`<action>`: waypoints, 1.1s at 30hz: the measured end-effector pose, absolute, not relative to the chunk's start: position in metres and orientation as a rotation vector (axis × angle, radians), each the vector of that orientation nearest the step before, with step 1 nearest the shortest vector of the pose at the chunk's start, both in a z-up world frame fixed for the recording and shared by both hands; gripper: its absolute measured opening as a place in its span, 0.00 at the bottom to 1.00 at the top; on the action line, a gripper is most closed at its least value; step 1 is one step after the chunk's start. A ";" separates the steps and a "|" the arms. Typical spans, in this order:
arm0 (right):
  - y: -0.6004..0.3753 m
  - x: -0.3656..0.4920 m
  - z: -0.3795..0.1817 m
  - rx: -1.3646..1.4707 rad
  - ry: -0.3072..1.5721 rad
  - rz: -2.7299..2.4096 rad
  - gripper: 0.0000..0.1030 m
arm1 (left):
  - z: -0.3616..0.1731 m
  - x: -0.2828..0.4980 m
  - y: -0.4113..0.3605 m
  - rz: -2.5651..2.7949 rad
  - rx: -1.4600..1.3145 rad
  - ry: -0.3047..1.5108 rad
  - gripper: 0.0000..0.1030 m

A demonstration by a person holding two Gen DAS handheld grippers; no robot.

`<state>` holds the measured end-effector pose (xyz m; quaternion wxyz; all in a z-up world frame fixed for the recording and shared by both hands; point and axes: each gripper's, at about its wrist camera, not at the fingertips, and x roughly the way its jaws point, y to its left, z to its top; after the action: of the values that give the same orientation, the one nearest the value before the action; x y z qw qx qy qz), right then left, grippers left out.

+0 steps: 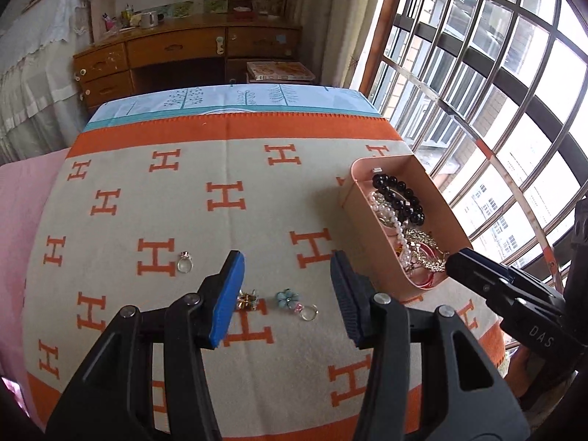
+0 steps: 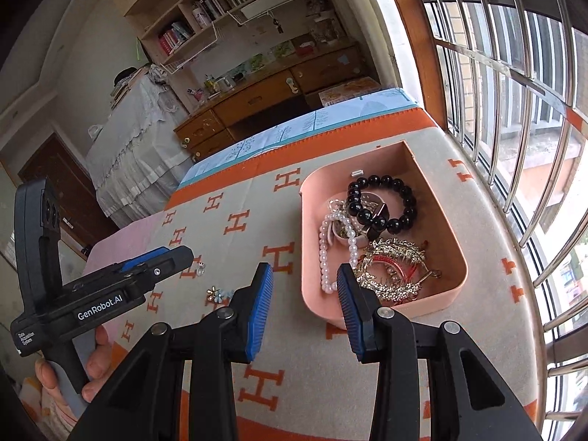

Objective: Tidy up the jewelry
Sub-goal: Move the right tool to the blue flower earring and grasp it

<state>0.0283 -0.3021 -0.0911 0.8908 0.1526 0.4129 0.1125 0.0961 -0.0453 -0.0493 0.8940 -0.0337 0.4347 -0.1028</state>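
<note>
A pink tray (image 1: 371,217) (image 2: 312,257) on the orange-and-cream cloth holds a black bead bracelet (image 2: 382,198), a pearl strand (image 2: 325,253) and gold pieces (image 2: 393,268). Three rings lie loose on the cloth: a clear-stone ring (image 1: 185,262), a gold ring (image 1: 247,299) and a blue-flower ring (image 1: 296,303). My left gripper (image 1: 286,296) is open and empty, above the gold and blue-flower rings. My right gripper (image 2: 305,307) is open and empty, over the tray's near edge. The right gripper also shows in the left wrist view (image 1: 474,264), and the left one in the right wrist view (image 2: 161,261).
The cloth-covered table (image 1: 257,198) ends at a barred window (image 1: 496,92) on the right. A wooden desk (image 1: 183,58) and a bookshelf (image 2: 220,3) stand behind it. A pink cover (image 1: 22,213) lies at the left edge.
</note>
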 end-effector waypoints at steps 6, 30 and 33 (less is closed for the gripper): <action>-0.281 0.033 -0.094 0.266 0.878 0.261 0.36 | -0.069 0.086 -0.027 -0.151 -0.068 0.913 0.45; -0.228 0.051 -0.124 0.137 0.976 0.312 0.36 | -0.119 0.087 0.043 -0.032 -0.143 0.974 0.45; -0.222 0.053 -0.129 0.109 0.987 0.325 0.36 | -0.125 0.090 0.052 -0.013 -0.156 0.989 0.44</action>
<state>0.0528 -0.2216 -0.1285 0.8666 0.0519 0.4714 0.1554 0.0897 0.0523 -0.1250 0.8773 -0.0748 0.4740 -0.0065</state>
